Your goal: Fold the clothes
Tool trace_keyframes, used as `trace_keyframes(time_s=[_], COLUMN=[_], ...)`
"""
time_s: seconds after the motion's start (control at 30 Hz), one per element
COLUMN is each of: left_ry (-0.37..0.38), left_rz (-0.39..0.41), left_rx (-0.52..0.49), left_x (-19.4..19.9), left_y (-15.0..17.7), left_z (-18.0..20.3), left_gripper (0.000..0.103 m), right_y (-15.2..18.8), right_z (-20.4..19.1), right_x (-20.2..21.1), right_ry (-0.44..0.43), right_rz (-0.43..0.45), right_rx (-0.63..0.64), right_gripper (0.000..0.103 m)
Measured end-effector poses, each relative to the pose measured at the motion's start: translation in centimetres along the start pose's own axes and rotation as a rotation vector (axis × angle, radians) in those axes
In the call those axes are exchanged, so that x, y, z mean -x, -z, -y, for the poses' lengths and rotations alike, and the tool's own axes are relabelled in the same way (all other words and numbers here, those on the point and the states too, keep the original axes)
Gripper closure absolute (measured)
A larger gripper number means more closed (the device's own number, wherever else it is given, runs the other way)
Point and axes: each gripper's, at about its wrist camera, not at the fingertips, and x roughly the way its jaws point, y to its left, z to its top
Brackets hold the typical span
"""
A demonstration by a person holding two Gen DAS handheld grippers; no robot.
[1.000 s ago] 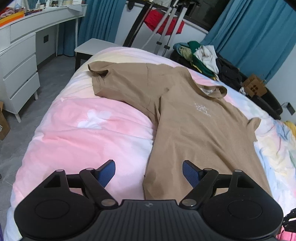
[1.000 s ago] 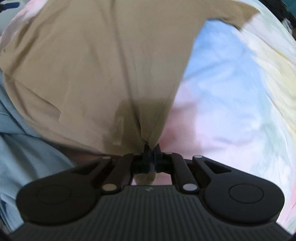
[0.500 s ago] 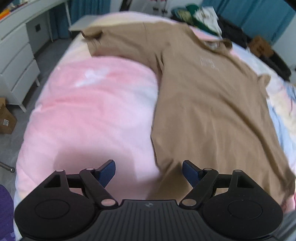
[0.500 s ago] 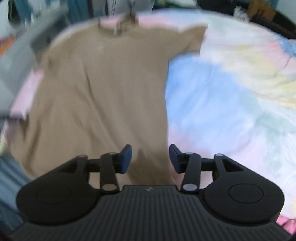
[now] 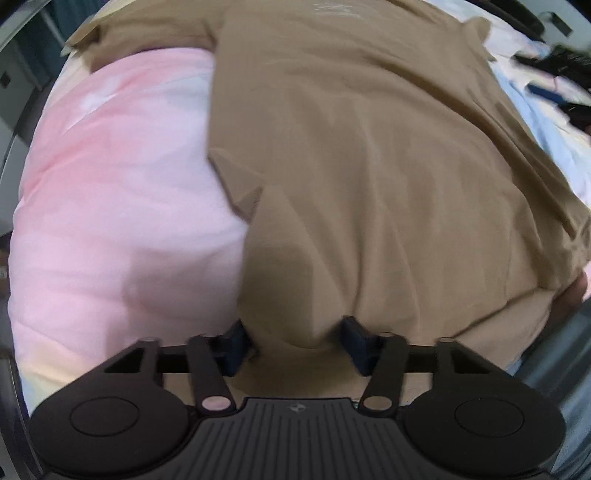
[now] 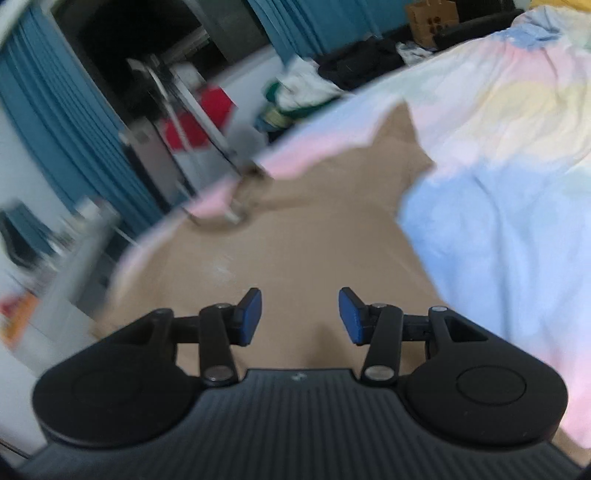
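A tan T-shirt (image 5: 369, 155) lies spread on a bed covered by a pastel quilt (image 5: 118, 192) in pink, pale blue, yellow and white. In the left wrist view the shirt fills the middle and right of the picture, with pink quilt to its left. One sleeve reaches toward the upper left, and a small flap of cloth is turned over along the shirt's left edge. The near hem bulges up between the fingers of the left gripper (image 5: 295, 345), whose jaws stand wide on either side of the cloth; the picture does not make clear whether the blue pads press the fabric. At the far right edge the hem is lifted over something dark that is too blurred to name.

The right gripper (image 6: 300, 317) hovers over the shirt with its jaws wide apart and nothing between them. From this side the shirt runs away toward the collar (image 6: 236, 206), with a faint white print (image 6: 221, 271) on the chest and a sleeve pointing up to the right.

Beyond the bed, the room is blurred. Blue curtains (image 6: 74, 122) hang against the wall, a metal rack (image 6: 192, 110) carries something red, and a heap of clothes (image 6: 295, 92) sits near a cardboard box (image 6: 432, 14). A white piece of furniture (image 6: 74, 258) stands to the left.
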Motion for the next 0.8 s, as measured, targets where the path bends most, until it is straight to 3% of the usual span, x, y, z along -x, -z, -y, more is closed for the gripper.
trace_keyframes(time_s=[0.1,0.13,0.3,0.47,0.57,0.63,0.67,0.8], left_ry=[-0.021,-0.017,-0.069,-0.101,-0.100,-0.081,-0.077,-0.120], left_rz=[-0.013,-0.021,-0.050,-0.012,0.044,0.089,0.115,0.253], left_rx=[-0.007,0.008,0.036,0.025,0.009,-0.003,-0.007,-0.034], left_x=[0.4,0.6,0.9,1.6,3.0,4.3,5.0,7.5], left_y=[0.3,0.5,1.7,2.3,2.7,2.9,3.0,2.4], left_z=[0.4,0.2,0.4,0.9,1.0,1.0,1.1,2.6], left_gripper=[0.091,0.095,0.096,0.096,0.092,0.077,0.075,0.051], right_y=[0.6,0.5,0.3,0.2,0.1,0.1,0.1,0.3], right_z=[0.7,0.9,1.9,2.7,2.9,3.0,2.9,2.6], right_x=[-0.2,-0.1,-0.3,-1.5,-1.2,-1.1,-1.0,-0.6], right_ry=[0.014,0.007,0.014,0.025,0.026,0.025,0.025,0.027], right_rz=[-0.010,-0.004,0.022,0.018,0.023,0.026,0.029,0.039], right_rx=[0.027,0.015,0.006,0.004,0.000,0.000,0.006,0.033], right_gripper=[0.052,0.052,0.052,0.052,0.052,0.052,0.052,0.052])
